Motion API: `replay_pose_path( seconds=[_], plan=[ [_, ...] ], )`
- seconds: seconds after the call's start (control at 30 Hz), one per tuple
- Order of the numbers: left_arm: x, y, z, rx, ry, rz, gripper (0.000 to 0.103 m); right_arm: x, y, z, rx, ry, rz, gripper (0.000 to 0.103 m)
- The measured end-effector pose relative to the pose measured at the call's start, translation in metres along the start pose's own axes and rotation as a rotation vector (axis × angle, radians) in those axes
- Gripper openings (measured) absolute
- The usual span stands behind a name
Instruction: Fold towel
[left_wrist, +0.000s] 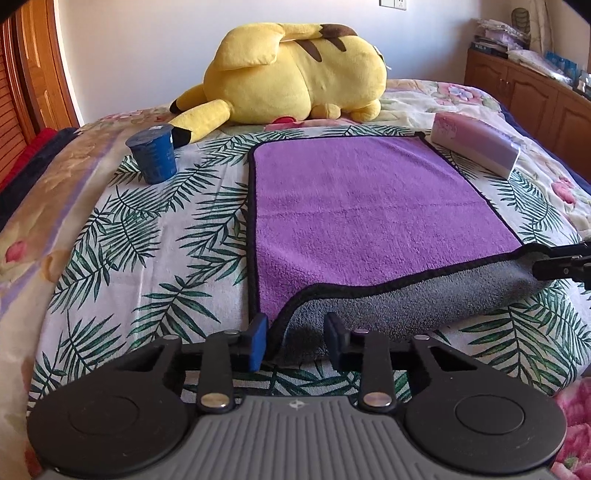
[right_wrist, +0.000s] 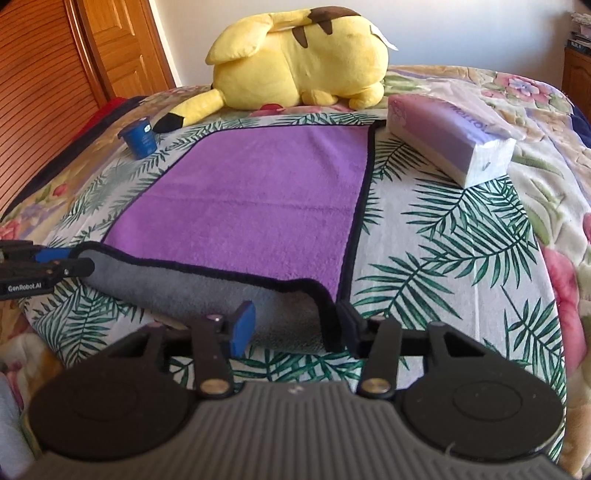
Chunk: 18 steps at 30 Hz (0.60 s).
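A purple towel (left_wrist: 362, 206) with a black hem and grey underside lies flat on a palm-leaf cloth on the bed; it also shows in the right wrist view (right_wrist: 251, 206). Its near edge is rolled over, grey side up (left_wrist: 399, 306). My left gripper (left_wrist: 297, 341) is open around the near left corner of that rolled edge. My right gripper (right_wrist: 295, 328) is open around the near right corner. Each gripper shows at the edge of the other's view: the right one (left_wrist: 561, 262), the left one (right_wrist: 48, 266).
A large yellow plush toy (left_wrist: 295, 70) lies beyond the towel. A dark blue cup (left_wrist: 155, 153) stands at the far left. A lilac tissue pack (left_wrist: 476, 144) lies at the towel's far right corner. A wooden cabinet (left_wrist: 532, 92) stands right; wooden doors (right_wrist: 74, 55) left.
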<state>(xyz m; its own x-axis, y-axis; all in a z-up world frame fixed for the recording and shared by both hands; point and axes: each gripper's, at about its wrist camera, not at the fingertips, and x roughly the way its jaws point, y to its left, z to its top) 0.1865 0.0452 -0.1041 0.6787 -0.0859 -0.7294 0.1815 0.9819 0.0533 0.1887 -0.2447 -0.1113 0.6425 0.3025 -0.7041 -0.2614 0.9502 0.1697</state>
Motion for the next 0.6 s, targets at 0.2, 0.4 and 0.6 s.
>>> replay_pose_path(
  seconds=[0.2, 0.4, 0.6],
  plan=[
    [0.0040, -0.0013, -0.0043, 0.004, 0.020, -0.006, 0.032, 0.0001, -0.0025, -0.0001, 0.007, 0.007, 0.006, 0.033],
    [0.0059, -0.0032, -0.0067, 0.012, 0.026, -0.020, 0.024, 0.0034, -0.0047, -0.0003, -0.008, 0.024, -0.007, 0.021],
    [0.0041, -0.0037, -0.0074, 0.013, 0.015, -0.026, 0.015, 0.0048, -0.0063, -0.0005, -0.023, 0.024, -0.017, 0.008]
  ],
)
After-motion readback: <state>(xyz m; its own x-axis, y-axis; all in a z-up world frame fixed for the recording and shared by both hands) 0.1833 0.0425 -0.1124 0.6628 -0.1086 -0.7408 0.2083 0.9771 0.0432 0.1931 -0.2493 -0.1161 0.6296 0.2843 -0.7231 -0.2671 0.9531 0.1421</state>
